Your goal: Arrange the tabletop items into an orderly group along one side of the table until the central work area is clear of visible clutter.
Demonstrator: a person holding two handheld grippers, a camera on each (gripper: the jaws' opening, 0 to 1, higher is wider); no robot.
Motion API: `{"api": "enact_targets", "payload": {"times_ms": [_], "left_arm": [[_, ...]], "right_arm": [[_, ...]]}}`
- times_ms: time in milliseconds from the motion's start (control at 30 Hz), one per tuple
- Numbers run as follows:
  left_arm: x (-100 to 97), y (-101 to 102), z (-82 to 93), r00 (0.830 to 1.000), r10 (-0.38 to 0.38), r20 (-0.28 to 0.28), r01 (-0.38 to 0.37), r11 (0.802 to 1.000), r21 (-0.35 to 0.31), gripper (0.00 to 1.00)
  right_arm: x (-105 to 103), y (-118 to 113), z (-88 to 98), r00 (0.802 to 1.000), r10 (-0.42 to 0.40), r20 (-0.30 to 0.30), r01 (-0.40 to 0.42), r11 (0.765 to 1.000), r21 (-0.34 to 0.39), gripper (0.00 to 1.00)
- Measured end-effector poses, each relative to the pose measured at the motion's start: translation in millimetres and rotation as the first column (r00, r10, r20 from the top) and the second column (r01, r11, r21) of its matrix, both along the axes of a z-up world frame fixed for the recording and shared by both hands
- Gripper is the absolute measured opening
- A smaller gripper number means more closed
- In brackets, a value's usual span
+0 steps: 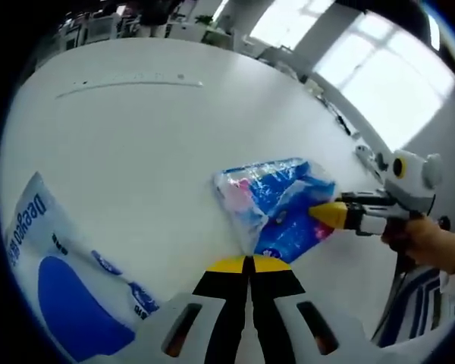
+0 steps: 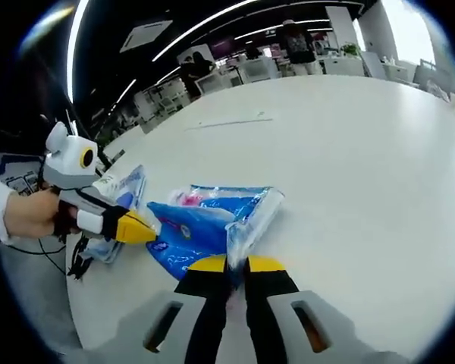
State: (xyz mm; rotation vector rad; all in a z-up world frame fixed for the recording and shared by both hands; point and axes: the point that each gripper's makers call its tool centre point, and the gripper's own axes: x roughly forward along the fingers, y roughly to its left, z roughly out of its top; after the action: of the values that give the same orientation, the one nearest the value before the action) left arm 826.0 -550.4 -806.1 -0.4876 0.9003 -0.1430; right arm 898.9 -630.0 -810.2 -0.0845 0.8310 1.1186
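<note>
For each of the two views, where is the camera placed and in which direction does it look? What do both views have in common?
Left gripper view: rides on the left gripper, facing along its jaws across the white table at the blue packet; the right gripper and the person's hand enter from the right.
Right gripper view: rides on the right gripper, facing the same blue packet; the left gripper and a hand enter from the left.
Shared: the packet, the table, both grippers pinching opposite ends.

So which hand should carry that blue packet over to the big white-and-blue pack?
Probably the left. Both are shut on the blue packet, but the left hand-held gripper sits right beside the big white-and-blue pack; the right hand-held gripper holds the packet's far side.
</note>
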Motion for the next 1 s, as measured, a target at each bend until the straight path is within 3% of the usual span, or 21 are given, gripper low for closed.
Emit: {"api": "enact_targets", "payload": {"times_ms": [267, 400, 533, 633, 700, 800, 933, 1000], "left_arm": [[0.4, 1, -0.2, 0.999, 0.041, -0.011, -0.041, 0.999, 0.01, 0.0], [-0.4, 2, 0.6, 0.999, 0.047, -0.02, -0.047, 0.999, -0.007, 0.0], [0.2, 7, 5.7, 0.998, 0.063, 0.0, -0.063, 0.998, 0.015, 0.01], [1.6, 3, 8.6, 0.999, 0.046, 0.009, -0.046, 0.999, 0.002, 0.16], [0.9, 7, 9.1, 0.999, 0.035, 0.015, -0.036, 0.998, 0.054, 0.28], [1.5, 9, 14.5, 0.998, 0.05, 0.029, -0.051, 0.997, 0.056, 0.41], [3.6, 13, 20.3, 0.998, 0.049, 0.048, -0.054, 0.993, 0.109, 0.74], [3.3, 17, 22.7, 0.998, 0.031, 0.057, -0.04, 0.987, 0.158, 0.85]], "right_arm": [[0, 1, -2.4, 0.998, 0.026, 0.062, -0.022, 0.998, -0.063, 0.05], [5, 1, -1.4, 0.995, 0.028, 0.092, -0.021, 0.997, -0.072, 0.16], [0, 1, 2.5, 0.995, 0.024, 0.093, -0.018, 0.997, -0.068, 0.26], [-1, 1, 2.4, 0.994, 0.03, 0.108, -0.021, 0.996, -0.083, 0.33], [2, -2, -0.1, 0.988, 0.053, 0.147, -0.034, 0.991, -0.129, 0.41], [0, -3, 0.0, 0.988, 0.036, 0.149, -0.019, 0.993, -0.118, 0.52], [3, -8, 6.1, 0.986, 0.012, 0.164, 0.006, 0.994, -0.106, 0.65], [8, -10, 6.9, 0.983, 0.001, 0.183, 0.02, 0.993, -0.115, 0.75]]}}
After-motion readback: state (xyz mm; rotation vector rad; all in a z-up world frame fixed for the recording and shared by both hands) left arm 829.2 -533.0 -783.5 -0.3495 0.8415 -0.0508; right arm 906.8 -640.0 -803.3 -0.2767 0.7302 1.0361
